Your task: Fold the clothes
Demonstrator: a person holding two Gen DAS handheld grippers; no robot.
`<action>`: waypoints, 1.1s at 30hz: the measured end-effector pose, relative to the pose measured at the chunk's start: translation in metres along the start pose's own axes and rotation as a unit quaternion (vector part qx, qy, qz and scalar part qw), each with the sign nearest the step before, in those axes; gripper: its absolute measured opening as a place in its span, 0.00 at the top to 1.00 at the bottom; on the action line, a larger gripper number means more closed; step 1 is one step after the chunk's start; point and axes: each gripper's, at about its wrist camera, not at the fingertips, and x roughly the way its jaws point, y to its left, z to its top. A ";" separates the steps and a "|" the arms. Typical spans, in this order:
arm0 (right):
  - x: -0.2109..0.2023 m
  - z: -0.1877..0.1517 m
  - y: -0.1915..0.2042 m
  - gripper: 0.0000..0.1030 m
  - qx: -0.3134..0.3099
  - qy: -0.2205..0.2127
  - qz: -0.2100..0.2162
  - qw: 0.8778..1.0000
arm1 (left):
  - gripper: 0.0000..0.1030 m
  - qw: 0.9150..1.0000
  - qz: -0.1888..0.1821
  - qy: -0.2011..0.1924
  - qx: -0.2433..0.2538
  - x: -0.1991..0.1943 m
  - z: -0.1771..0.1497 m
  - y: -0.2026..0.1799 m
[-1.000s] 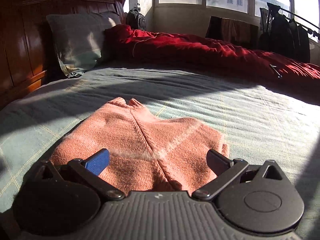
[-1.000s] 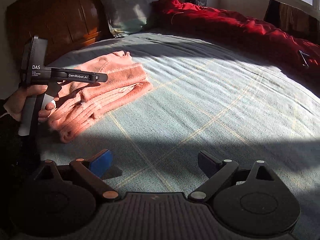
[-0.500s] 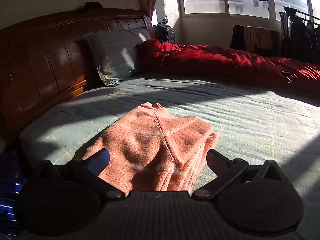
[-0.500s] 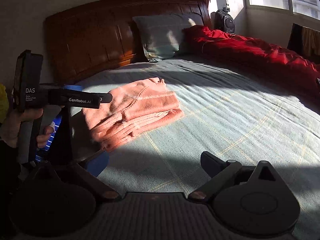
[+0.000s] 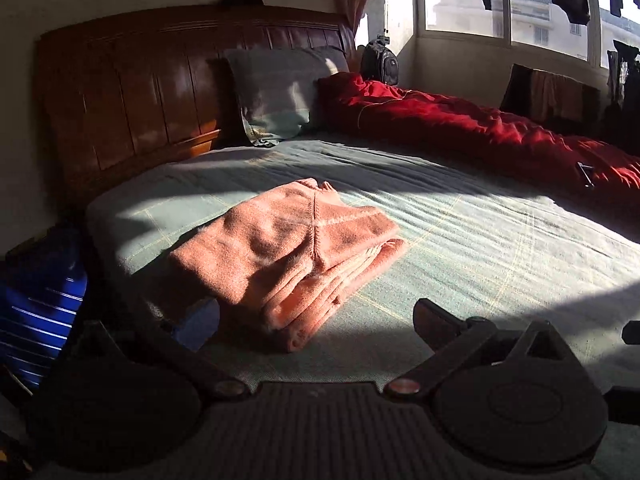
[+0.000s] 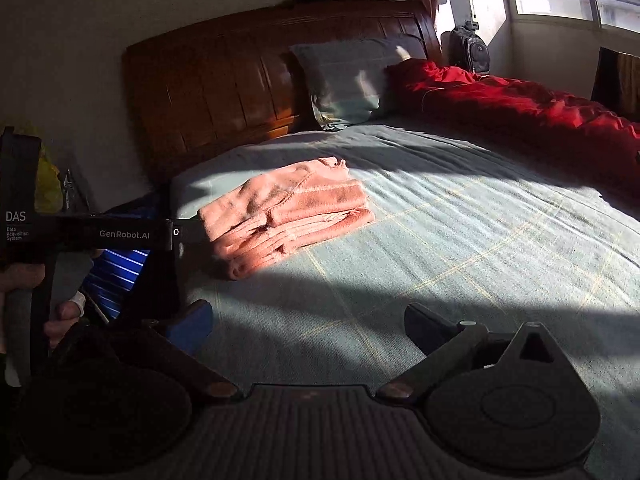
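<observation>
A salmon-pink knit sweater [image 5: 288, 252] lies folded in a thick stack on the grey-green bedsheet [image 5: 480, 264], near the bed's left edge, half in sunlight. My left gripper [image 5: 316, 320] is open and held back from it, with the stack's near corner just ahead of its blue-padded finger. Nothing is gripped. In the right wrist view the same sweater [image 6: 288, 212] sits further off. My right gripper [image 6: 308, 320] is open wide over bare sheet. The left gripper [image 6: 186, 233] shows side-on at the left, its tip close to the sweater's left edge, held by a hand [image 6: 24, 280].
A dark wooden headboard [image 5: 160, 92] and a grey pillow [image 5: 276, 96] stand behind the sweater. A red duvet [image 5: 480, 128] is bunched along the far side under the window, beside a black backpack [image 5: 380, 62]. A blue striped object [image 5: 40, 312] sits off the bed's left edge.
Both grippers have drawn back from the sweater and risen, so it looks smaller and further away. The left gripper, which was right over the stack, now hangs clear of it.
</observation>
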 end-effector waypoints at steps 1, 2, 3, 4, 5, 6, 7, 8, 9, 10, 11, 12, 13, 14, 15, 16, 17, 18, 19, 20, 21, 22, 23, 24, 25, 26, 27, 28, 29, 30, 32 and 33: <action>-0.003 -0.002 -0.001 0.00 0.000 -0.002 0.002 1.000 | 0.01 1.000 0.006 0.000 0.007 -0.002 0.000 -0.005; -0.006 -0.005 -0.003 0.00 0.001 -0.003 0.004 1.000 | 0.01 1.000 0.010 0.000 0.013 -0.004 0.001 -0.010; -0.008 -0.007 -0.004 0.00 0.002 -0.004 0.006 1.000 | 0.01 1.000 0.009 0.001 0.019 -0.006 0.000 -0.016; -0.010 -0.009 -0.005 0.00 0.004 -0.003 0.007 1.000 | 0.01 1.000 0.008 0.001 0.025 -0.008 0.000 -0.021; -0.010 -0.010 -0.006 0.00 0.004 0.001 0.008 1.000 | 0.01 1.000 0.001 0.001 0.024 -0.011 -0.001 -0.025; -0.009 -0.012 -0.005 0.00 0.002 0.006 0.006 1.000 | 0.01 1.000 -0.009 0.004 0.023 -0.013 -0.003 -0.028; -0.008 -0.013 -0.005 0.00 0.001 0.011 0.005 1.000 | 0.01 1.000 -0.019 0.007 0.022 -0.014 -0.005 -0.032; -0.007 -0.015 -0.004 0.00 -0.001 0.016 0.003 1.000 | 0.01 0.999 -0.023 0.012 0.023 -0.015 -0.006 -0.035; -0.006 -0.017 -0.002 0.00 -0.005 0.023 0.003 1.000 | 0.01 0.999 -0.022 0.018 0.028 -0.015 -0.007 -0.038; -0.005 -0.019 -0.001 0.00 -0.009 0.029 0.004 1.000 | 0.01 0.999 -0.018 0.023 0.032 -0.016 -0.009 -0.042; -0.004 -0.021 0.001 0.00 -0.013 0.034 0.007 0.999 | 0.01 0.999 -0.014 0.028 0.036 -0.016 -0.010 -0.045; -0.004 -0.023 0.003 0.00 -0.018 0.038 0.009 0.999 | 0.01 0.999 -0.015 0.030 0.034 -0.018 -0.011 -0.048; -0.004 -0.024 0.006 0.00 -0.022 0.041 0.011 0.999 | 0.01 0.999 -0.017 0.033 0.033 -0.020 -0.011 -0.050; -0.004 -0.025 0.008 0.00 -0.026 0.044 0.013 0.999 | 0.01 0.999 -0.022 0.034 0.029 -0.022 -0.012 -0.051; -0.004 -0.025 0.010 0.00 -0.030 0.045 0.015 0.998 | 0.01 0.999 -0.027 0.037 0.024 -0.024 -0.013 -0.051; -0.003 -0.024 0.012 0.00 -0.033 0.046 0.017 0.998 | 0.01 0.999 -0.030 0.040 0.019 -0.025 -0.014 -0.051; -0.003 -0.023 0.013 0.00 -0.036 0.046 0.018 0.998 | 0.01 0.998 -0.032 0.045 0.013 -0.026 -0.015 -0.050; -0.003 -0.022 0.015 0.00 -0.039 0.045 0.019 0.998 | 0.01 0.998 -0.033 0.051 0.008 -0.027 -0.017 -0.049; -0.003 -0.021 0.016 0.00 -0.042 0.044 0.020 0.998 | 0.01 0.998 -0.030 0.055 0.005 -0.029 -0.019 -0.048; -0.004 -0.020 0.018 0.00 -0.044 0.042 0.021 0.998 | 0.01 0.998 -0.027 0.059 0.003 -0.030 -0.021 -0.046; -0.004 -0.018 0.019 0.00 -0.046 0.041 0.022 0.998 | 0.01 0.998 -0.023 0.062 0.001 -0.030 -0.023 -0.045; -0.003 -0.017 0.020 0.00 -0.048 0.040 0.023 0.998 | 0.01 0.998 -0.021 0.066 -0.001 -0.031 -0.025 -0.043; -0.002 -0.015 0.021 0.00 -0.049 0.040 0.024 0.998 | 0.01 0.997 -0.019 0.070 -0.006 -0.032 -0.027 -0.040; -0.001 -0.014 0.023 0.00 -0.050 0.040 0.025 0.998 | 0.01 0.997 -0.020 0.072 -0.011 -0.033 -0.030 -0.037; 0.000 -0.012 0.024 0.00 -0.051 0.041 0.025 0.998 | 0.01 0.997 -0.022 0.075 -0.016 -0.033 -0.032 -0.034; 0.001 -0.011 0.026 0.00 -0.052 0.041 0.024 0.998 | 0.01 0.996 -0.023 0.077 -0.025 -0.034 -0.034 -0.030; 0.003 -0.010 0.028 0.00 -0.053 0.043 0.022 0.997 | 0.01 0.996 -0.024 0.079 -0.034 -0.034 -0.036 -0.026; 0.004 -0.009 0.029 0.00 -0.054 0.045 0.022 0.997 | 0.01 0.996 -0.026 0.081 -0.040 -0.033 -0.037 -0.022; 0.006 -0.008 0.031 0.00 -0.055 0.049 0.021 0.997 | 0.01 0.995 -0.025 0.083 -0.043 -0.033 -0.038 -0.019; 0.009 -0.008 0.034 0.00 -0.057 0.052 0.020 0.997 | 0.01 0.996 -0.018 0.082 -0.042 -0.033 -0.038 -0.016; 0.014 -0.007 0.037 0.00 -0.058 0.058 0.014 0.997 | 0.01 0.997 -0.006 0.072 -0.030 -0.035 -0.038 -0.011; 0.019 -0.007 0.037 0.00 -0.055 0.063 0.009 0.996 | 0.01 0.997 -0.003 0.070 -0.025 -0.034 -0.037 -0.008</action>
